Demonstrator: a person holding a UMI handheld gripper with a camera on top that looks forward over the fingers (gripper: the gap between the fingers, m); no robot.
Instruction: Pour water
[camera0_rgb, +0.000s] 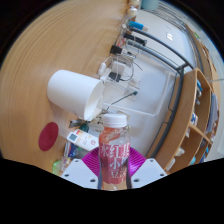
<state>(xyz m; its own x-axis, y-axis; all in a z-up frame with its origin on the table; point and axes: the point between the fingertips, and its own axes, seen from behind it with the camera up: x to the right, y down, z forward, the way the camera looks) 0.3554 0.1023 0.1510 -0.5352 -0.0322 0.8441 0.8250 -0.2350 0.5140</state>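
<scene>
The gripper holds a small clear plastic bottle with a red-and-white label upright between its two fingers. The magenta pads press against the bottle's lower sides, so the jaws are closed narrow on it. The bottle's neck and pale cap rise just above the fingertips, and the liquid level inside cannot be made out.

Just ahead of the bottle and slightly to its left stands a white cylindrical paper cup, tilted in this wide view with its open mouth turned toward the bottle; the two are near each other but do not appear to touch. Below the cup, beside the left finger, lies a small cluster of white and coloured items, too small to identify. Farther left on the light wooden tabletop sits a flat dark red round disc.

Beyond the cup, a row of black binder clips with wire handles runs along a white board. To the right, a wooden shelf frame stands at the table's far side.
</scene>
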